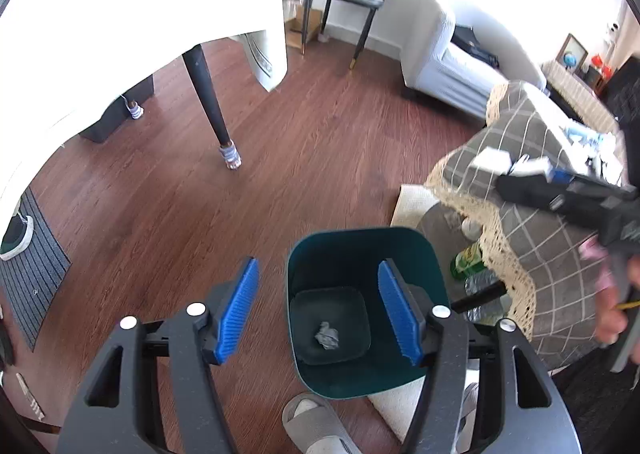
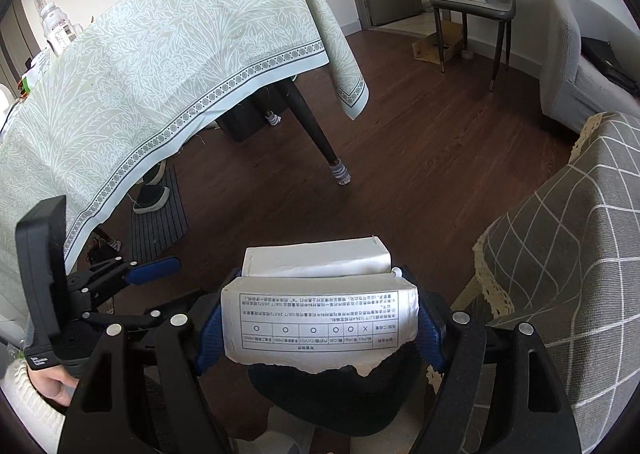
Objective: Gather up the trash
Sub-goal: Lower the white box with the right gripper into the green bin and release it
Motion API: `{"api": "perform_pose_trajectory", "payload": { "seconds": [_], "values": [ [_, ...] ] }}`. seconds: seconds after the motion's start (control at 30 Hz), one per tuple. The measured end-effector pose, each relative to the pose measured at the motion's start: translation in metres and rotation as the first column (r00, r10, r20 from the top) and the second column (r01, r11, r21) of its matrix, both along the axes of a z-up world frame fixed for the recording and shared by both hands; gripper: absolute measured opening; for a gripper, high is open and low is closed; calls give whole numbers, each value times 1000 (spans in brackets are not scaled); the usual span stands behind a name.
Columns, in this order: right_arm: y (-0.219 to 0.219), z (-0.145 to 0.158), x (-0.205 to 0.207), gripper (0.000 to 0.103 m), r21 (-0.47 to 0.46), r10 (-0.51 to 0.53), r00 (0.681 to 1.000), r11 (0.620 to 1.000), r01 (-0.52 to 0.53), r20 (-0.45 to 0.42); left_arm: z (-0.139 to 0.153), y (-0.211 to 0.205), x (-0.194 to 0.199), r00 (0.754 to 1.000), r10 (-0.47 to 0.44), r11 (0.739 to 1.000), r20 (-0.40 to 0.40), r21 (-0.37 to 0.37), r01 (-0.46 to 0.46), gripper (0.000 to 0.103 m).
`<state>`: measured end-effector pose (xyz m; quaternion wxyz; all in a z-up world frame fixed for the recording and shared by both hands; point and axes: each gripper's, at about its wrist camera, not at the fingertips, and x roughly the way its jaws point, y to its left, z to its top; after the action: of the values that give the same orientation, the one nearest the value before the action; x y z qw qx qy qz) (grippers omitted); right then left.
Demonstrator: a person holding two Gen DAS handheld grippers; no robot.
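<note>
A dark teal trash bin [image 1: 432, 266] stands on the wooden floor, with a crumpled grey paper ball [image 1: 327, 335] at its bottom. My left gripper [image 1: 320, 306] is open and empty, hovering above the bin's left side. My right gripper [image 2: 320, 318] is shut on a torn white cardboard box [image 2: 320, 294] printed with a table. It holds the box above the dark bin [image 2: 336, 398] below. The right gripper also shows at the right in the left wrist view [image 1: 560, 190], over the checked cloth.
A low table with a grey checked cloth [image 1: 532, 214] stands right of the bin, bottles [image 1: 468, 258] beneath it. A dining table with a pale green cloth [image 2: 160, 74] and a dark leg [image 1: 208, 98] is at the left. A grey slipper [image 1: 316, 426] lies by the bin. A chair [image 2: 472, 6] and a sofa [image 1: 452, 62] stand farther off.
</note>
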<state>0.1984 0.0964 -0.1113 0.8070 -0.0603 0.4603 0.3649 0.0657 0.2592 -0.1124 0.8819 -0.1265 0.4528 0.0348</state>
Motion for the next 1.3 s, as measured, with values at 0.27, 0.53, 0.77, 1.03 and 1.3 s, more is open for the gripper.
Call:
{"api": "perform_pose_trajectory", "payload": {
  "seconds": [0.27,0.53,0.77,1.03,1.3],
  "values": [
    [18,-41,-1,77,-109,12,999,994,-17,-47,30,7,-6,997,2,1000,77,-32,0,53],
    [32,-96,0,77,-230,8,995,973,-31,-100,59,-4,-9,990,-28,999,141,-30,32,38],
    [38,-126,-5,77,-324,50,992,942,-86,-117,81,-23,-10,979,-69,996,191,-34,77,36],
    [42,-143,-18,89,-413,156,980,890,-194,-125,104,-51,-9,964,-114,992,240,-33,126,36],
    [14,-107,-19,90,-322,143,989,935,-149,-44,118,-71,-2,954,-135,989,268,-20,146,36]
  ]
}}
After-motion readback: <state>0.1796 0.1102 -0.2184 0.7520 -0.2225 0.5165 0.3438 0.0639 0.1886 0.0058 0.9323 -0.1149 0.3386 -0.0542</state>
